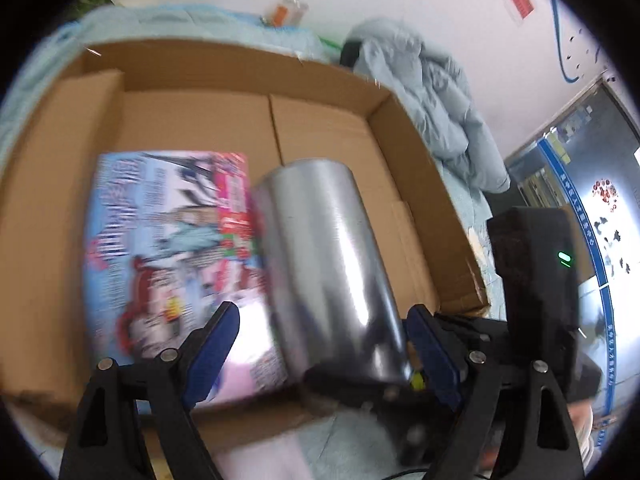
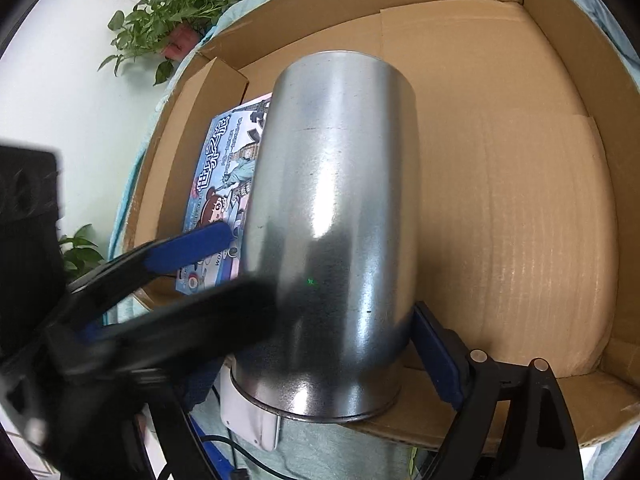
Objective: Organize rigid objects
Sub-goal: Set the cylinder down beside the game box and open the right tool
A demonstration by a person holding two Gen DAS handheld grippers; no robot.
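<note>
A shiny metal cylinder can (image 2: 332,220) is held by my right gripper (image 2: 320,344), shut on its lower end, over an open cardboard box (image 2: 520,200). The can also shows in the left wrist view (image 1: 328,264), with the right gripper's black body (image 1: 532,280) beside it. A colourful flat game box (image 1: 172,256) lies on the left of the cardboard box floor (image 1: 320,132); it shows in the right wrist view (image 2: 224,184) too. My left gripper (image 1: 320,340) is open, its blue pads (image 1: 216,352) spread on both sides of the can.
A pale blue cloth (image 1: 440,92) lies bunched beyond the box's right wall. Potted green plants (image 2: 168,20) stand by the white wall behind the box. A white device (image 2: 248,420) and cables lie under the can's end.
</note>
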